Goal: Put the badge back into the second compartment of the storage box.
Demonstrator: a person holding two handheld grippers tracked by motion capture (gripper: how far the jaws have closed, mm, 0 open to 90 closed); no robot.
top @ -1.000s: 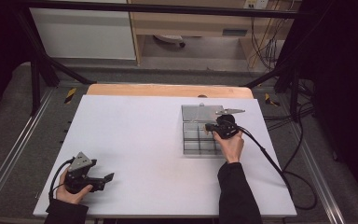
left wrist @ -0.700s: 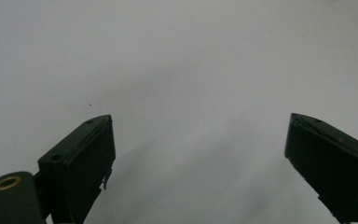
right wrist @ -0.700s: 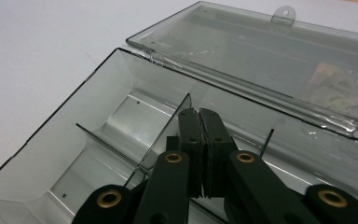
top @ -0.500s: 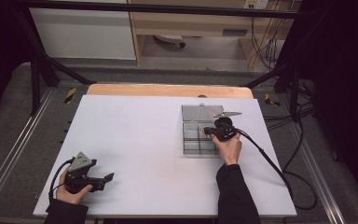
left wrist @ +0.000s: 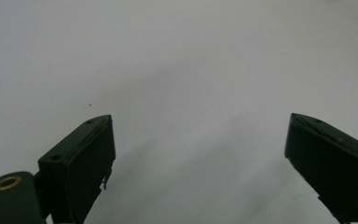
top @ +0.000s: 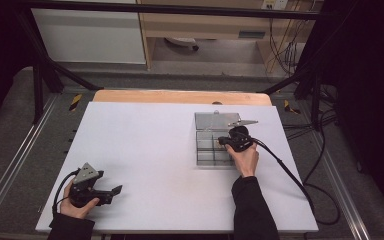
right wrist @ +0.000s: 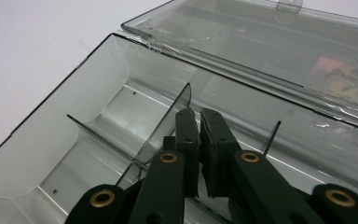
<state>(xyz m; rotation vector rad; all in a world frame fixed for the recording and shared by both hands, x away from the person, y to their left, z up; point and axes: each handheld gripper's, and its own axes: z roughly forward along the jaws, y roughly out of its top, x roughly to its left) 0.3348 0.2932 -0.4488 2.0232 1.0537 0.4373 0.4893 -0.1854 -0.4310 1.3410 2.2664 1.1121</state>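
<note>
A clear plastic compartment box (top: 206,152) lies on the white table (top: 145,150), right of centre, with its lid (top: 212,120) folded open behind it. In the right gripper view the box (right wrist: 88,121) has clear dividers (right wrist: 165,123) and its compartments look empty. My right gripper (top: 221,141) reaches down into the box. Its jaws are pressed together (right wrist: 200,116) just beside an upright divider, and I see nothing between them. My left gripper (top: 114,190) rests near the table's front left corner. It is open (left wrist: 200,154) over bare white tabletop.
A wooden strip (top: 180,96) borders the table's far edge. Black frame rails (top: 35,75) stand at both sides, and cables (top: 310,175) trail off the right side. The person's right forearm (top: 250,200) comes in from the front edge.
My right gripper has shifted slightly toward the person and lower into the box. The left gripper has stayed put.
</note>
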